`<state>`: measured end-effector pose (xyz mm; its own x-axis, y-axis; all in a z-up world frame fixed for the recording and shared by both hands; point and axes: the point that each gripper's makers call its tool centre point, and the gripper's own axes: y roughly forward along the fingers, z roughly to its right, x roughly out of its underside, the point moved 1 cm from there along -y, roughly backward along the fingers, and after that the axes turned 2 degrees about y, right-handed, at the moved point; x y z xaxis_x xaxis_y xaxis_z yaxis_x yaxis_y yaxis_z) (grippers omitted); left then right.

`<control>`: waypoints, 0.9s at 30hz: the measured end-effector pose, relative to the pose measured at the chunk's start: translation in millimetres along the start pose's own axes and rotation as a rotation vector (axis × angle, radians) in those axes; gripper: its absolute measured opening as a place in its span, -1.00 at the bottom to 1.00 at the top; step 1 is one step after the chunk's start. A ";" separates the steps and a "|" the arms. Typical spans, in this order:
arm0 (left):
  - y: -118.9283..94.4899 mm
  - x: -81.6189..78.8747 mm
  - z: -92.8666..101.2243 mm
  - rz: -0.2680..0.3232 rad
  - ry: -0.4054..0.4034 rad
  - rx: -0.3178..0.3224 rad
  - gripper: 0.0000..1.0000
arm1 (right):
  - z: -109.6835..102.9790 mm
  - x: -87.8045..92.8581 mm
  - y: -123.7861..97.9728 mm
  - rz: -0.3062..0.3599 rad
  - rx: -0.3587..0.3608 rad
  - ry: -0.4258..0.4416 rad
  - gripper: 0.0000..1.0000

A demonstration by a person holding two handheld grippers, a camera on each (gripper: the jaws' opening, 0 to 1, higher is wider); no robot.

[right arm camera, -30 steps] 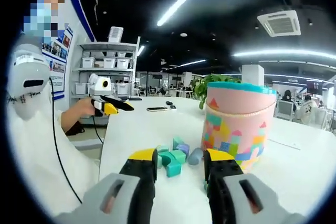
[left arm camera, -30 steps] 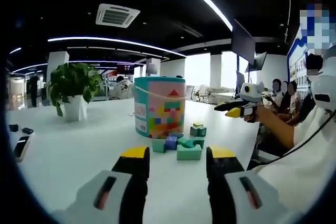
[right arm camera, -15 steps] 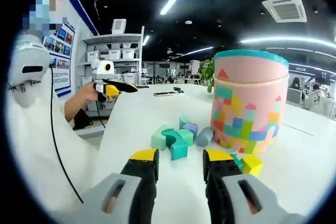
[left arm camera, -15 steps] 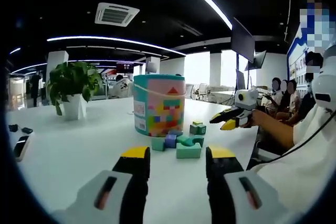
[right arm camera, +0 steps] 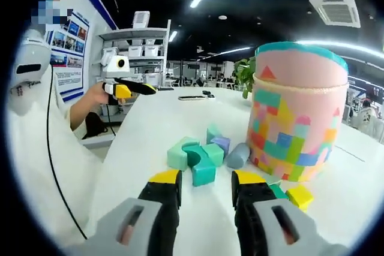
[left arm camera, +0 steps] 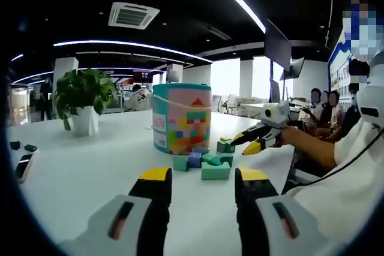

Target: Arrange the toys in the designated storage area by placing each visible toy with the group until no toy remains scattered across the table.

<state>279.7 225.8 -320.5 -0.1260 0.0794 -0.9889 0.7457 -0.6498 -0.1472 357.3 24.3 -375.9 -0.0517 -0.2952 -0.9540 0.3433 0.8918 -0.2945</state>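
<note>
- Right gripper (right arm camera: 206, 187) low over the white table (right arm camera: 150, 130), jaws spread, nothing between them; aimed at the cluster of foam blocks (right arm camera: 201, 157) just ahead.
- Left gripper (left arm camera: 201, 187) held back from the pile, jaws likewise spread and empty.
- Blocks lying loose on the table at the foot of the tall patterned tub (right arm camera: 298, 121): green pieces bunched together, a purple one and a grey-blue cylinder (right arm camera: 237, 155) touching or nearly touching the tub wall.
- Yellow block (right arm camera: 300, 196) and a green one sitting apart from the cluster, beside the right jaw, close to the tub base.
- Tub upright, teal lid (right arm camera: 300, 48) apparently on; contents hidden, cannot tell whether anything is inside.
- Risk: blocks packed tight, so closing on one likely nudges or drags a neighbour and scatters the pile.
- Risk: cylinder may roll if bumped.
- Risk: tub stands just beside the approach path; a wide swing could knock or shift it.
- Risk: yellow block sits low and off to the side, easy to overlook or sweep with the jaw.
- Potted plant (left arm camera: 84, 103) well apart from the work, no concern.
</note>
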 end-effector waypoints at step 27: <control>2.6 5.9 2.4 -0.010 -0.006 0.010 -0.15 | -17.7 26.6 33.1 -0.147 -0.055 -0.042 -0.52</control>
<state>279.3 222.8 -326.7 -0.1374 0.0818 -0.9871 0.7376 -0.6567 -0.1571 350.7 52.1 -412.1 -0.0580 -0.4373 -0.8974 0.2833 0.8548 -0.4349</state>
